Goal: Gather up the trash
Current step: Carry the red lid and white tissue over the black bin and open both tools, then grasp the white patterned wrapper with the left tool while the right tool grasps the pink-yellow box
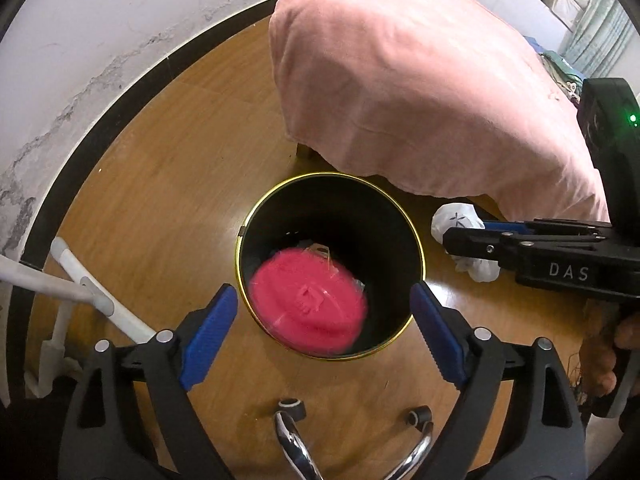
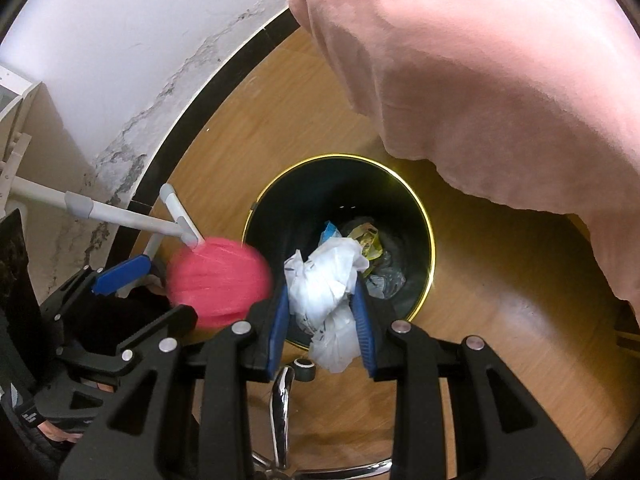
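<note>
Right gripper (image 2: 324, 312) pinches a crumpled white wrapper (image 2: 328, 292) right over the black bin (image 2: 420, 216), its lower end dangling past the pads. Left gripper (image 1: 324, 328) gapes wide, gripping nothing; a blurred pink disc (image 1: 308, 304) sits below it, inside the bin. Wrappers at the bottom are hard to read. Beyond, a pink blanket (image 1: 420, 88) hides the furniture beneath.

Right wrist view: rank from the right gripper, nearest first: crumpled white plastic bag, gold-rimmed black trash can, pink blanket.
1. Crumpled white plastic bag: clamped between the right gripper's blue pads, at centre.
2. Gold-rimmed black trash can: on the floor just beyond and below the fingertips.
3. Pink blanket: draped over furniture at upper right, past the can.
</note>
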### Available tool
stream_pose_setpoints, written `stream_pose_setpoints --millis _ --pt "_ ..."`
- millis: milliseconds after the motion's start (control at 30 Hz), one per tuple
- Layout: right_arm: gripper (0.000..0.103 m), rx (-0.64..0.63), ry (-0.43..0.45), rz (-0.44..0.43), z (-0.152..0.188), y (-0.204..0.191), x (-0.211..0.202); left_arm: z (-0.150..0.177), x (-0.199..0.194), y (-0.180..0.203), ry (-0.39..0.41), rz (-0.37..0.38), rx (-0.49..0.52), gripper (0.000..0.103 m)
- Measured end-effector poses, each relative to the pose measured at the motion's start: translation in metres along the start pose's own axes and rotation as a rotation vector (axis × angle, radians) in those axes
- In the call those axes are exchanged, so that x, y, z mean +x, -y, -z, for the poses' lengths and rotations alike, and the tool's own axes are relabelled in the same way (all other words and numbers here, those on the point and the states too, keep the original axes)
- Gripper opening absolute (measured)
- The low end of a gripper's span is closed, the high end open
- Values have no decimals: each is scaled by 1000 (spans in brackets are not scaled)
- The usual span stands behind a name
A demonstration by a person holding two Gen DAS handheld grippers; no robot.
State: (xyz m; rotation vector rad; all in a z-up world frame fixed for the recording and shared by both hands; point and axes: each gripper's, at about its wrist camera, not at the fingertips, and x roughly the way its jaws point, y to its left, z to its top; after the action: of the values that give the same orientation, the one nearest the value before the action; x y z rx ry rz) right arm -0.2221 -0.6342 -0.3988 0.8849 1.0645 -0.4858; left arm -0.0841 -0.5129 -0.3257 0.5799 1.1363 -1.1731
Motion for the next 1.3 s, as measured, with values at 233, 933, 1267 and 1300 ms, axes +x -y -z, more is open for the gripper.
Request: stream_pose_setpoints --millis 233,933,1267,1300 --pt "33 -7 10 -3 0 -5 -1 0 -7 -1 7 -5 -6 86" --pt "93 -97 400 -23 -24 -78 -193 -30 -276 37 453 -81 119 96" --pt "93 -660 332 -278 -7 -352 -194 91 -438 -196 488 -506 -251 96" --pt "93 -727 308 -307 -2 -389 -185 109 -450 -223 478 -551 -299 96"
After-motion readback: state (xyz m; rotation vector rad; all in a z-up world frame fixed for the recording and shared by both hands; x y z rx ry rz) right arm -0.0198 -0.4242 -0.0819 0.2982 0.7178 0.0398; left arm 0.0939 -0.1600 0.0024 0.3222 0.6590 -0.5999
